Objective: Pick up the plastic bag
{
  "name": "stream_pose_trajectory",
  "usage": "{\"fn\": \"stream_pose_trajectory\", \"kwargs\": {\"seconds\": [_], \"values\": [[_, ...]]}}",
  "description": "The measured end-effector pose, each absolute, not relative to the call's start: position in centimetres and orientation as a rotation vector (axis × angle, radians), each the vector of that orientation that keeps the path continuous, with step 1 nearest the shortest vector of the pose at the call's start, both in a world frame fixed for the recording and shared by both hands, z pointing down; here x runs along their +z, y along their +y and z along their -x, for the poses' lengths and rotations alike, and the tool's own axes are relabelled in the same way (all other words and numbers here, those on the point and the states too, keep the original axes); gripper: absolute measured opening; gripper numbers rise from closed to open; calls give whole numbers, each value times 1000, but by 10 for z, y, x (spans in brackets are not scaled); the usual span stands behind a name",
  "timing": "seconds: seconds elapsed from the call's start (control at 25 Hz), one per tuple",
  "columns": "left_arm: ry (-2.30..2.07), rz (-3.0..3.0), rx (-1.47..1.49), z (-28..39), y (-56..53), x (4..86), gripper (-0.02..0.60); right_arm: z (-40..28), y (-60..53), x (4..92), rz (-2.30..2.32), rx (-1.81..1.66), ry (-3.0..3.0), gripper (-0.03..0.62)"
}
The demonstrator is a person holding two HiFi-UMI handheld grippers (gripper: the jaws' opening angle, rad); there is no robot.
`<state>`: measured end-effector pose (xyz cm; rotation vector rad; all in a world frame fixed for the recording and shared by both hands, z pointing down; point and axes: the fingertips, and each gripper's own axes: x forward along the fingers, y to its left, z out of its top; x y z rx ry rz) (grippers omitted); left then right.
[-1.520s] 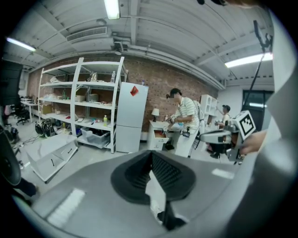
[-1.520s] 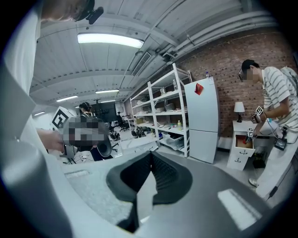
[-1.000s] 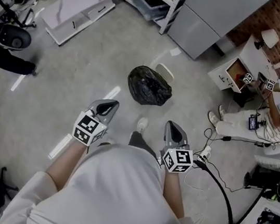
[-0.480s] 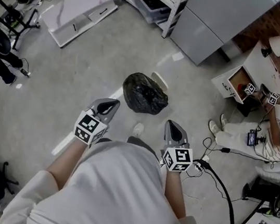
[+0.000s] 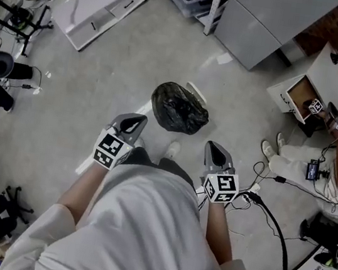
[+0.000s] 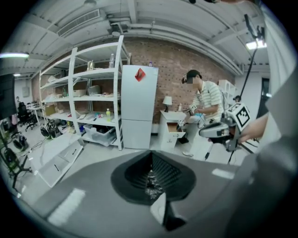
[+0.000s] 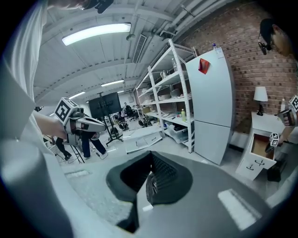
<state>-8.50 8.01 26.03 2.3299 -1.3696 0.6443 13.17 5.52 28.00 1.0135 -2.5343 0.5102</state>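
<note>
One white shoe (image 5: 172, 149) near plastic bag (image 5: 178, 107); black cable (image 5: 277, 226) right.

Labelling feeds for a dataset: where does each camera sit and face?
Head view: on the head, facing steeply down at plastic bag; torso, forearms, left gripper, right gripper show.
Left gripper view: on left gripper, along its shut jaws; right hand shows.
Right gripper view: on right gripper, along its shut jaws; left hand shows.
Both gripper views share the fridge.
</note>
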Motion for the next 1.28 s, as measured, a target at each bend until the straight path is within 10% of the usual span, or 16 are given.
{"fn": "stream_pose_trajectory", "kwargs": {"seconds": [1.28], "values": [[-1039, -2162, 951, 150, -55, 608, 5, -114, -24, 590, -1209, 903, -2118, 3]]}}
